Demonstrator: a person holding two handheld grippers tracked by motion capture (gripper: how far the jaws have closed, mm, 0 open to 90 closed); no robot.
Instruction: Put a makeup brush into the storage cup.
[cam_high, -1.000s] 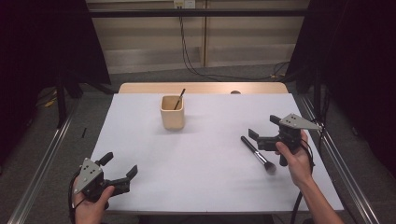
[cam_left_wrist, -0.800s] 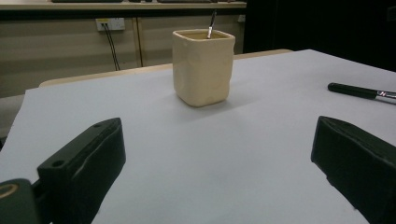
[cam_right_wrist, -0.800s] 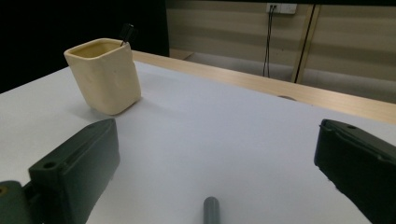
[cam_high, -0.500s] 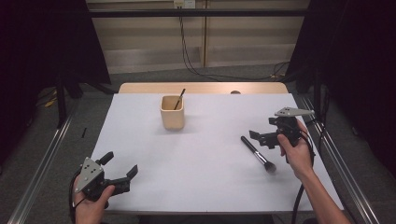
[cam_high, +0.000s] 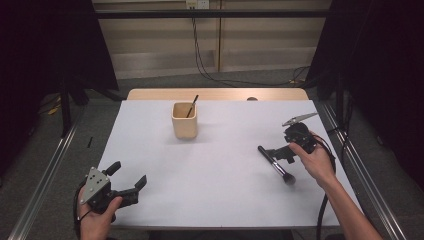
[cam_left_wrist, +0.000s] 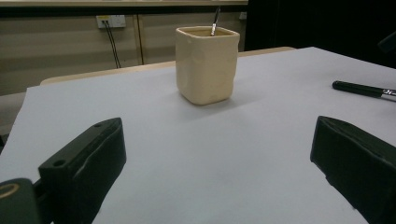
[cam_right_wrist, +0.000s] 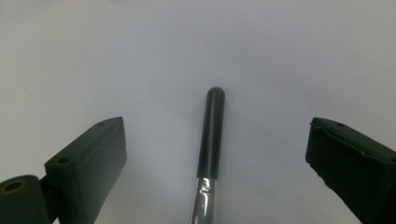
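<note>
White table surface (cam_high: 220, 185) bears a black-handled makeup brush (cam_high: 275, 164) lying flat at its right side. Right gripper (cam_right_wrist: 215, 154) straddles the handle, jaws wide, just closing slightly, pads clear of it. Left gripper (cam_high: 131, 175) rests released at the near left corner, well apart from the cream cup (cam_high: 184, 120).

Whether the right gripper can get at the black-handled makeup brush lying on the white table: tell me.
Probably yes. The right gripper hangs over the black-handled makeup brush, jaws open and just closing a little, and in the right gripper view the handle lies untouched between them on the bare white table.
</note>
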